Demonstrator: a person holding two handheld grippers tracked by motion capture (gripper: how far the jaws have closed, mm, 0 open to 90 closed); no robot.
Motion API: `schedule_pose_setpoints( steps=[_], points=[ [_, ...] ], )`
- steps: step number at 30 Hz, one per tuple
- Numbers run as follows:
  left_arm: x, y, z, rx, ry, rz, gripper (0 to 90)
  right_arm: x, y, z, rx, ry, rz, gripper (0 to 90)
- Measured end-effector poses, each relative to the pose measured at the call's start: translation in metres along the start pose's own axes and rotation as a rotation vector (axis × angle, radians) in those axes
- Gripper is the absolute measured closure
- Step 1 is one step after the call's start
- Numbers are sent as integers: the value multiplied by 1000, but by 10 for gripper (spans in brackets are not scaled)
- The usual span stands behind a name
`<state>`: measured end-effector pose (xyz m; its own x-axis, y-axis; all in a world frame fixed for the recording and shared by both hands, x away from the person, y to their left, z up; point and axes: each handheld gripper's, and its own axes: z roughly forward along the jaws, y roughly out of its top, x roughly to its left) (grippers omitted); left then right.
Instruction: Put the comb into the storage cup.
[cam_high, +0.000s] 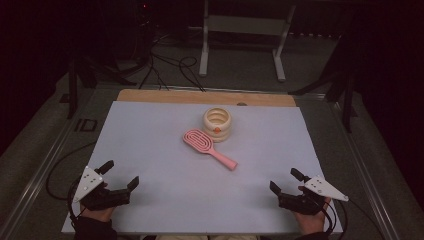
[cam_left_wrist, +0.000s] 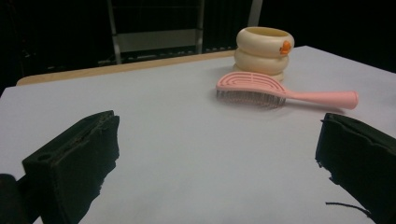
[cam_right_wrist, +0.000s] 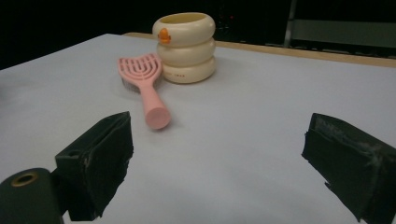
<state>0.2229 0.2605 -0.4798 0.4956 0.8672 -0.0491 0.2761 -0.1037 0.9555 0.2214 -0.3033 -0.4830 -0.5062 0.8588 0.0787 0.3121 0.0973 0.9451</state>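
The left tongs (cam_high: 119, 175) rest at the 7 o'clock corner of the surface (cam_high: 150, 150) with their jaws spread wide and nothing between them; the right tongs (cam_high: 286, 181) sit at the 5 o'clock corner, jaws likewise apart and empty. Each is carried by a hand coming in from the near edge, a grey three-cornered plate on top and a cable trailing off. Well apart from both, just past the middle toward 12 o'clock, lies a pink hairbrush (cam_high: 207, 147), bristles down, its handle pointing toward 4 o'clock. Its head lies just beside a cream ringed cup (cam_high: 217, 124) with a small orange mark on its side. The surface is a pale sheet over a wooden board (cam_high: 205, 97) that shows along the far edge. Beyond it the room is dark: grey floor, loose black cables (cam_high: 170, 70) and a white metal frame (cam_high: 245, 35) at 12 o'clock.
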Motion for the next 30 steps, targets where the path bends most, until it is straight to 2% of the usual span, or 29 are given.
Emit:
schedule_pose_setpoints(
  steps=[10,16,21,30],
  points=[
    [3,-2,-1,-2,19,-16,3,0,0,2,26,-12,11,70],
    [3,-2,0,-2,26,-15,3,1,2,3,33,0,24,70],
    [3,-3,0,6,24,-16,3,1,10,5,45,-4,33,70],
    [3,-4,-1,-2,39,-23,3,5,28,10,70,14,13,70]
  ],
)
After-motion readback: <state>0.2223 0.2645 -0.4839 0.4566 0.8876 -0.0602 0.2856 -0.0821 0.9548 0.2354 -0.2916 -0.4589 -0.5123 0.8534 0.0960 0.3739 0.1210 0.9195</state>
